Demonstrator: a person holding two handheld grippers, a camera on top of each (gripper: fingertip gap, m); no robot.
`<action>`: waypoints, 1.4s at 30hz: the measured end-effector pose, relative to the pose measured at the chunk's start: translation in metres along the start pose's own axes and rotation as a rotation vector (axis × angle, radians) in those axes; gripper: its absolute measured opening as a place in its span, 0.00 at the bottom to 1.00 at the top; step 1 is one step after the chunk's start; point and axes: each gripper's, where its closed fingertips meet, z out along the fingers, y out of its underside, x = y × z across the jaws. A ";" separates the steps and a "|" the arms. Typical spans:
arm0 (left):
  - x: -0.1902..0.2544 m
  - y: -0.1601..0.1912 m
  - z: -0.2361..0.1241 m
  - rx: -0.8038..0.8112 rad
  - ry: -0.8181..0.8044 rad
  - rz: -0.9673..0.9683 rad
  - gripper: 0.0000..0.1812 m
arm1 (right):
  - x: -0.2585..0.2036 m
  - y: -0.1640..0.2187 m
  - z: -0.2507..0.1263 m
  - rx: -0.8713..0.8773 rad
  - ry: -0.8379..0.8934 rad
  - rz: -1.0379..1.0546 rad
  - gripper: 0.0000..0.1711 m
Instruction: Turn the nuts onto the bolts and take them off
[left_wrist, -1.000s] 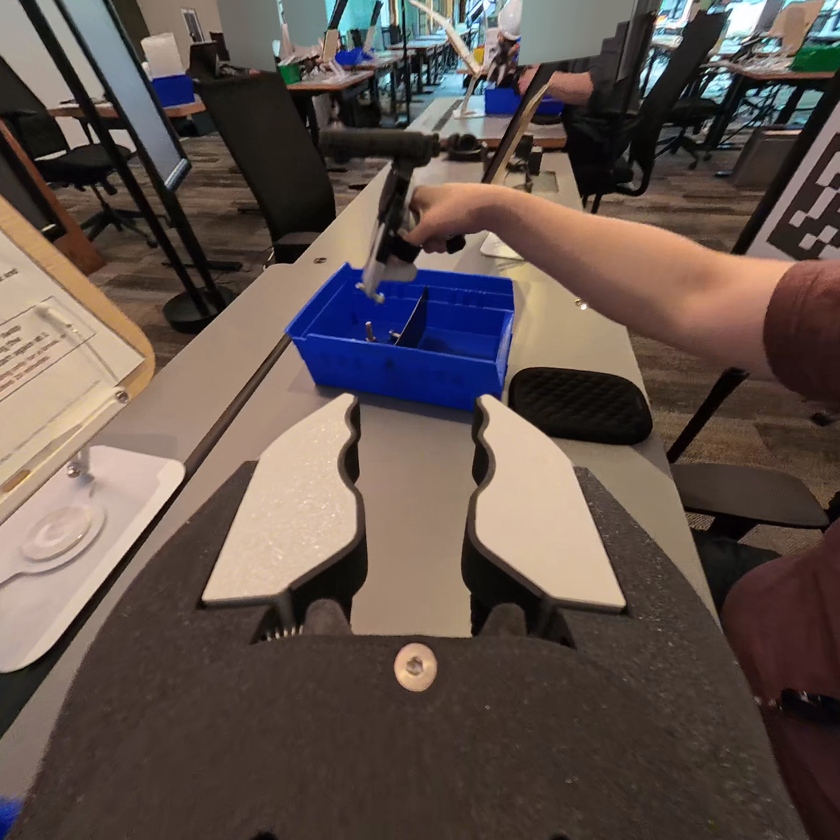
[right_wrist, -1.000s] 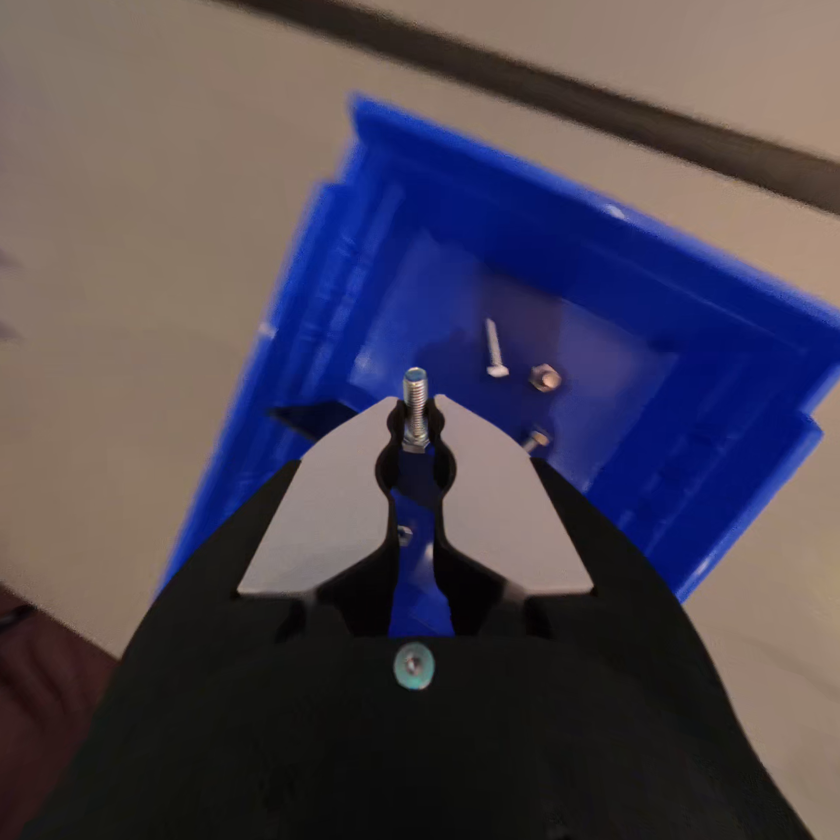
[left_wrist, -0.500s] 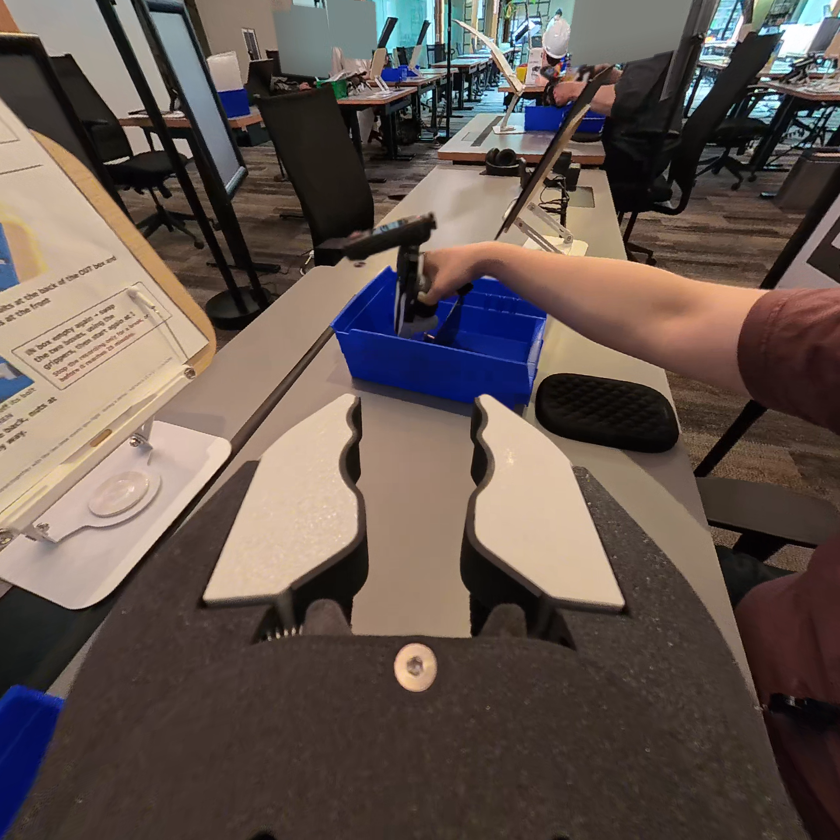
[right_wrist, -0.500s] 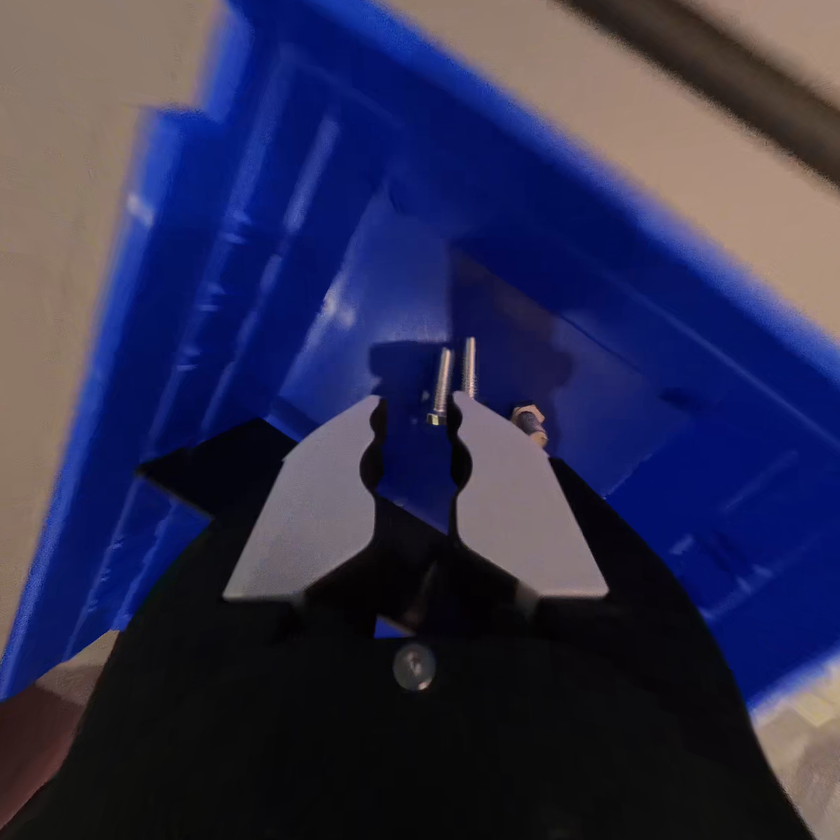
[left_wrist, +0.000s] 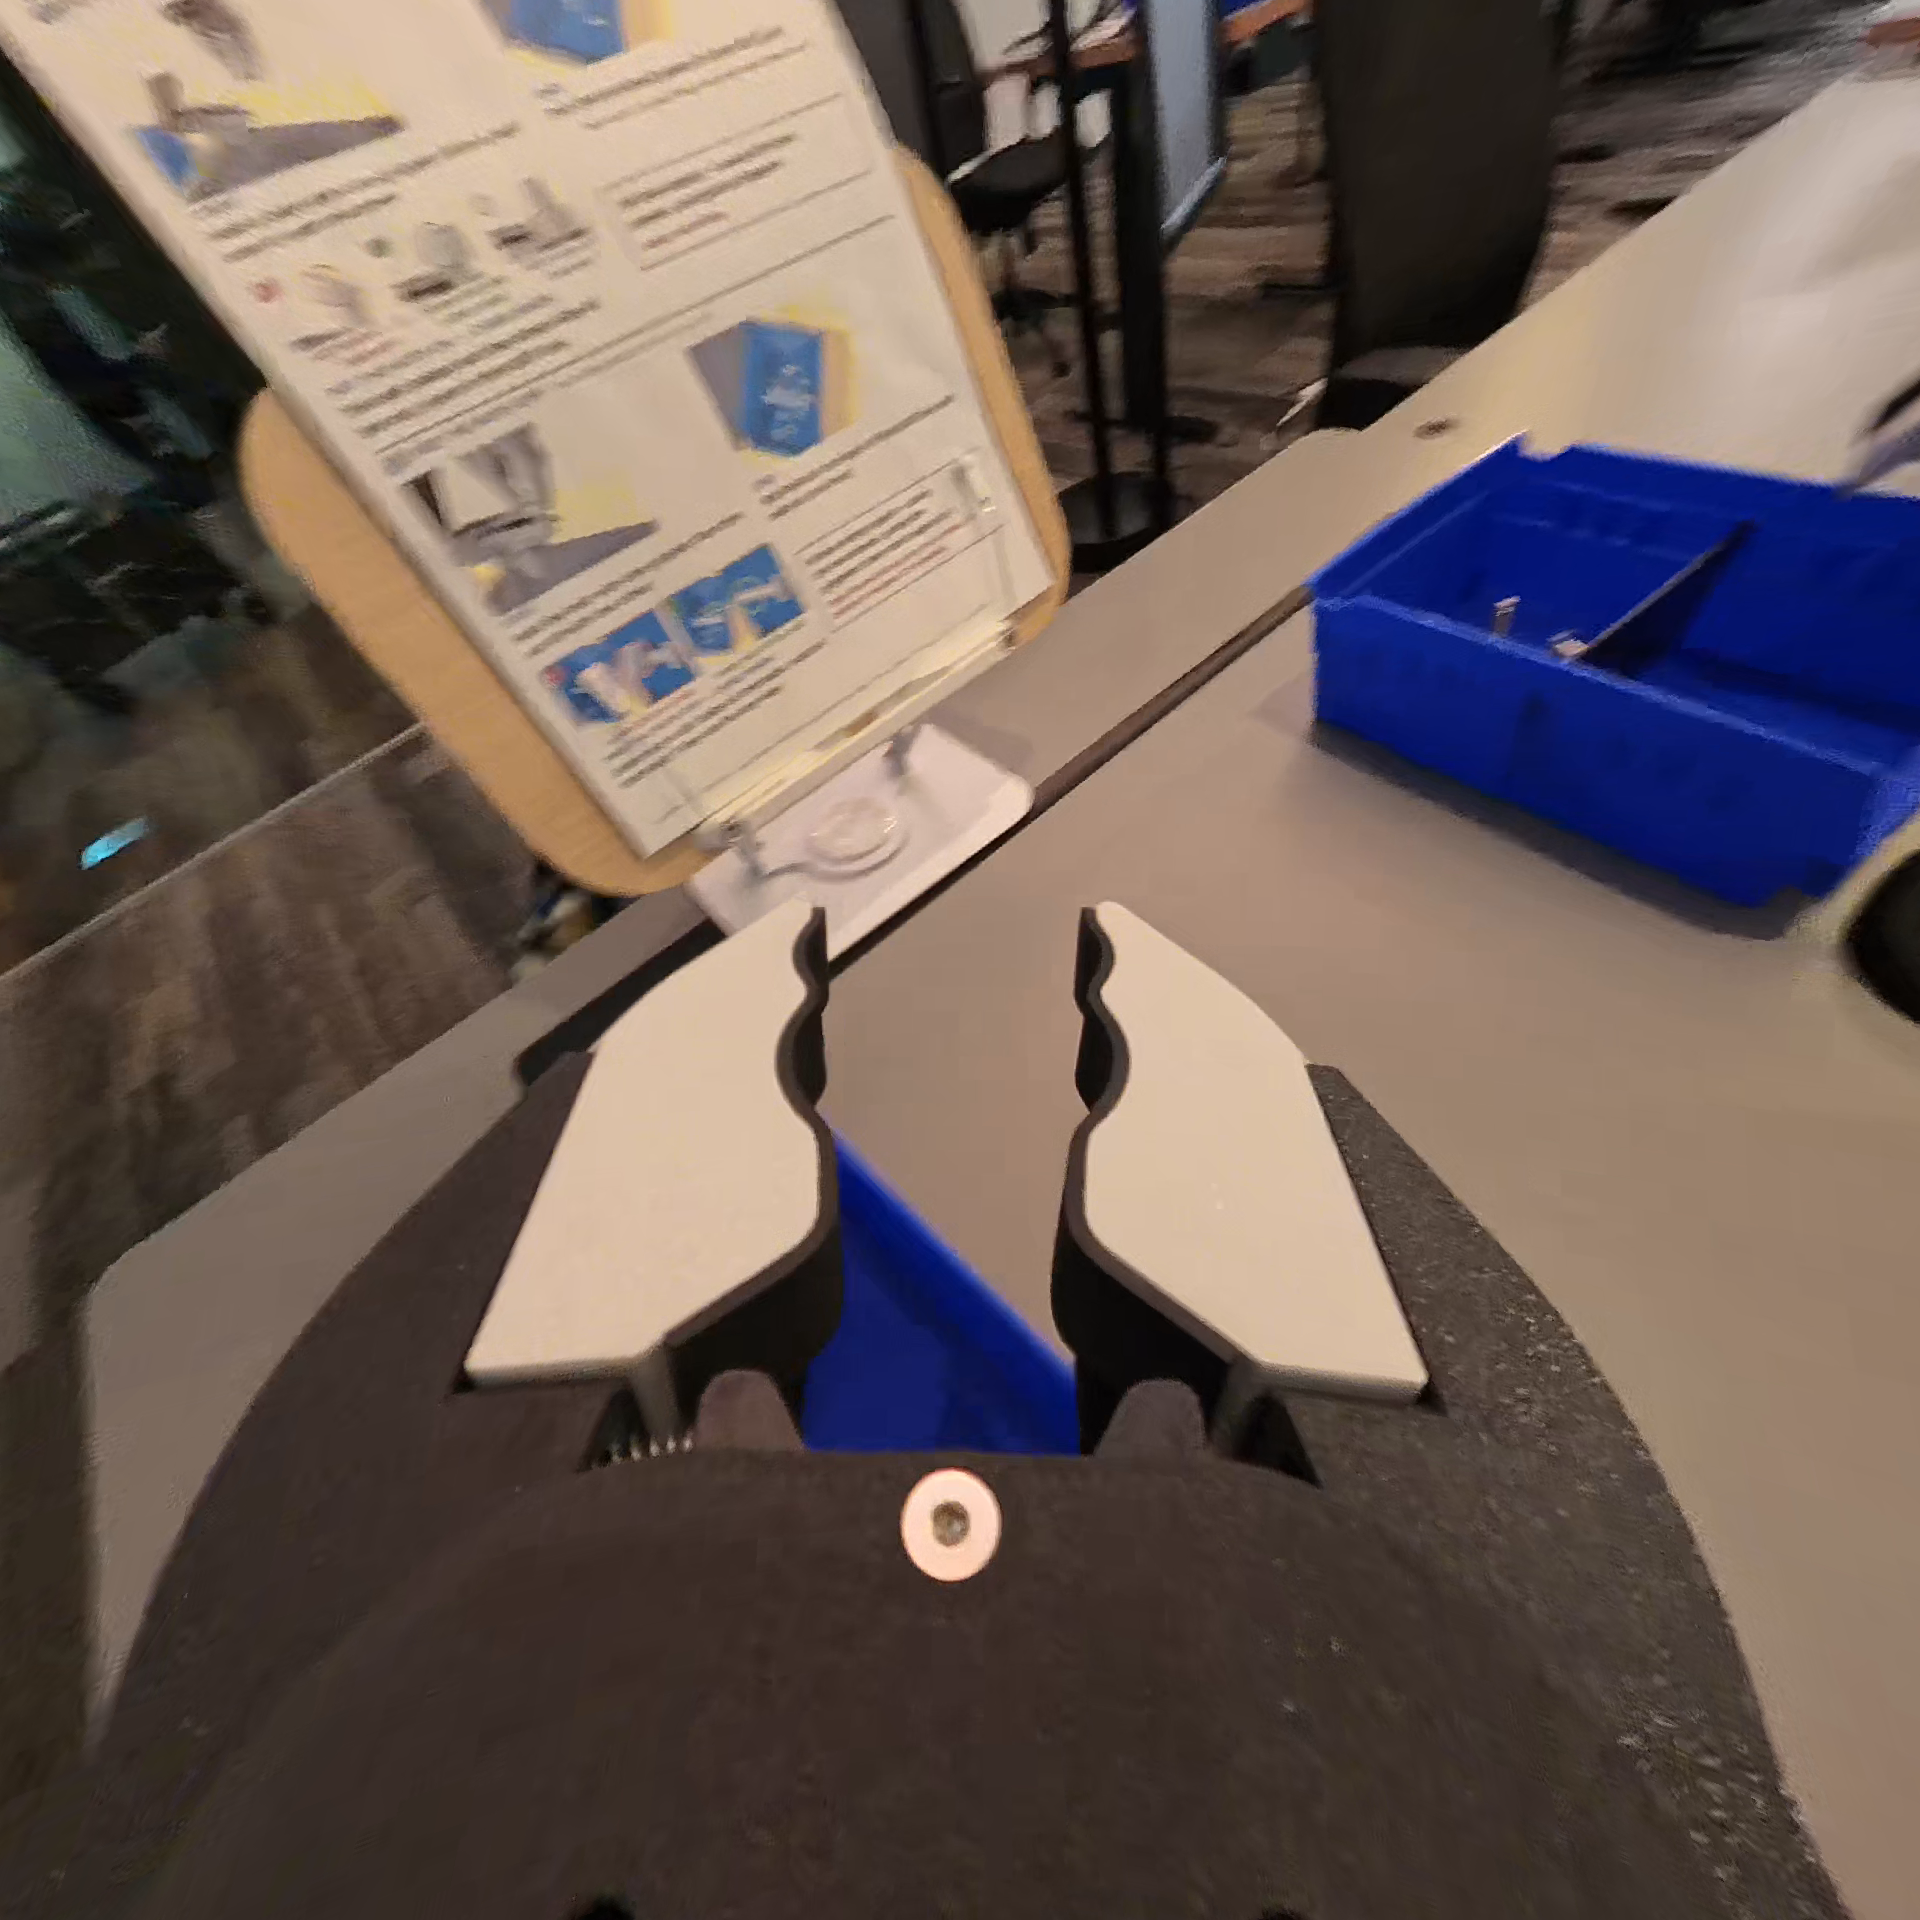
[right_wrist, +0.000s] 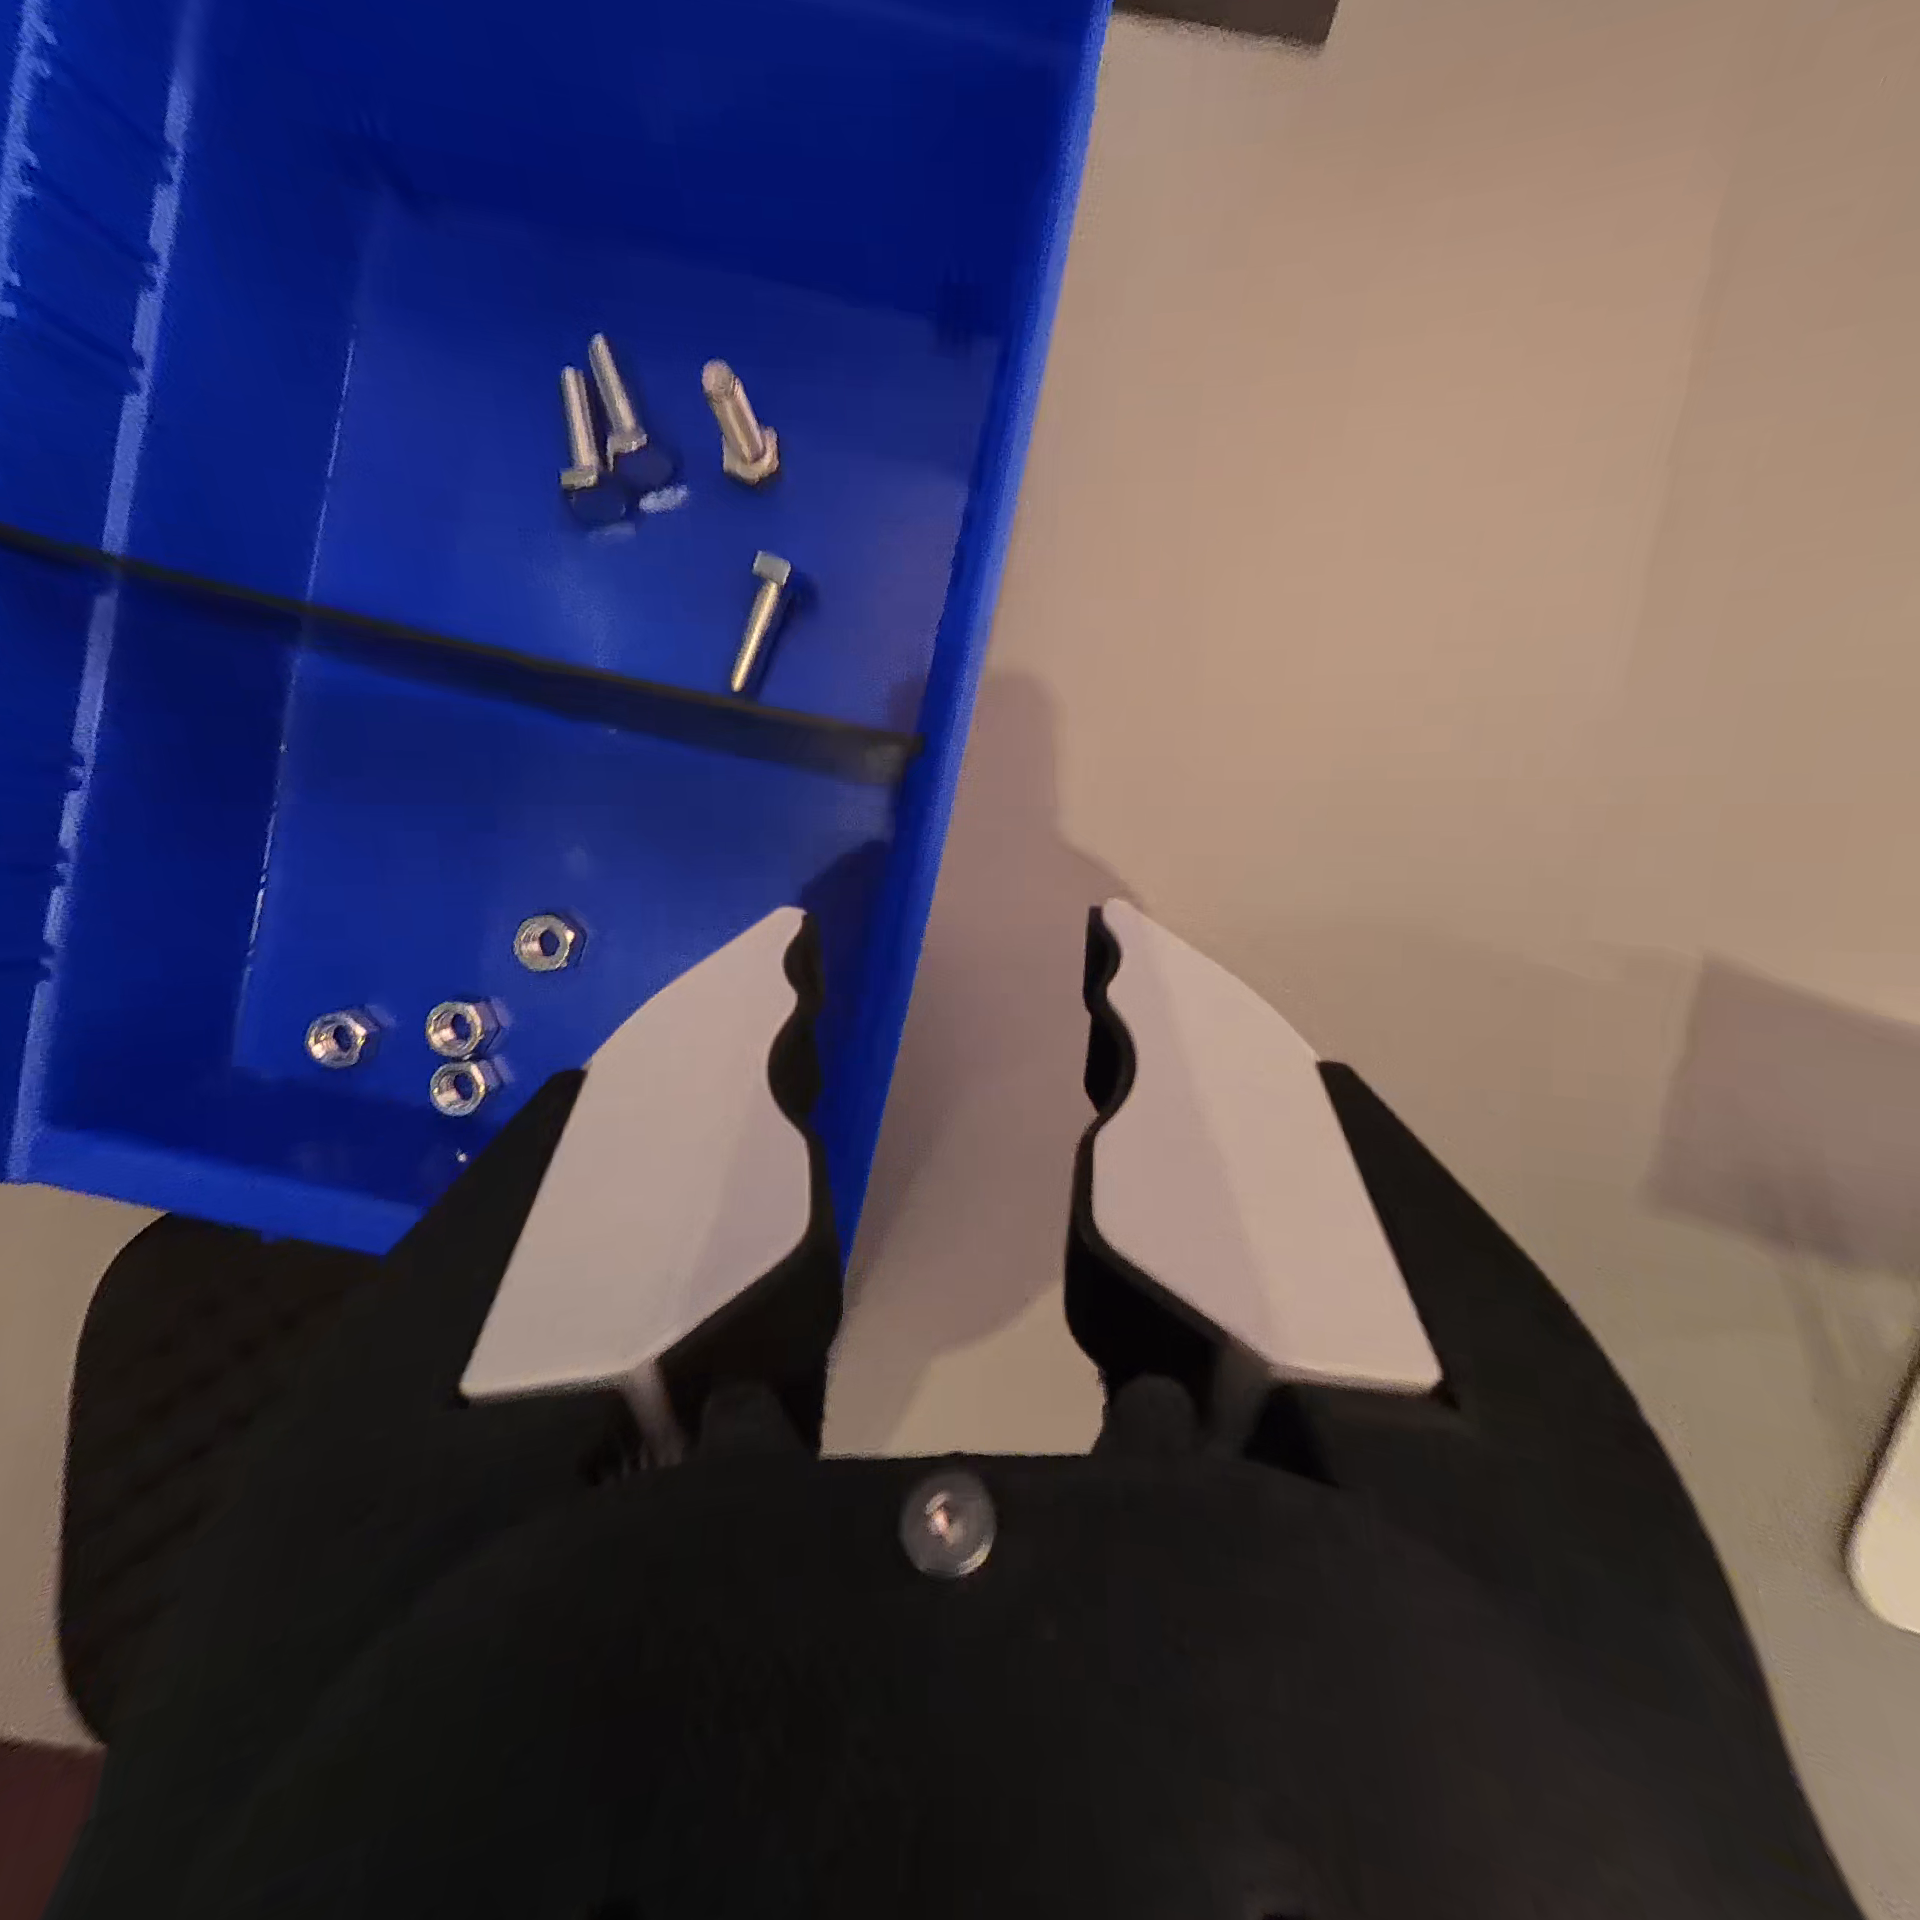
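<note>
A blue bin (right_wrist: 1023, 499) with a black divider (right_wrist: 520, 657) sits on the grey table. Several silver bolts (right_wrist: 756, 621) lie in its far compartment, and several loose nuts (right_wrist: 548, 942) lie in its near compartment. My right gripper (right_wrist: 951, 914) is open and empty, hovering above the bin's right wall and the table beside it. My left gripper (left_wrist: 948, 920) is open and empty above the table, well left of this bin (left_wrist: 1621, 675). Two bolt tips (left_wrist: 1503, 615) show in it there. A second blue bin's corner (left_wrist: 914, 1330) shows below my left gripper.
An instruction sheet on a wooden board (left_wrist: 623, 416) stands on a white base (left_wrist: 883, 831) at the table's left edge. A black pad (right_wrist: 156, 1351) lies under my right gripper's left side. A white object (right_wrist: 1891, 1538) sits at the right edge. Office chairs and stands are behind. About 60 cm separates my left fingertips from my right.
My right gripper opened, left its bolt in the bin and pulled back above the bin's right side. My left gripper swung left toward the instruction sheet, over a second blue bin.
</note>
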 end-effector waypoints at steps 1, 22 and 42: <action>-0.011 0.007 -0.009 -0.048 -0.051 -0.007 0.25 | -0.002 0.006 0.004 -0.015 -0.021 0.020 0.29; -0.095 0.297 -0.087 -0.703 -0.320 -0.648 0.32 | -0.019 0.041 0.049 -0.267 -0.091 0.071 0.17; -0.068 0.299 -0.063 -0.741 -0.301 -0.542 0.04 | -0.022 0.038 0.061 -0.310 -0.177 0.059 0.09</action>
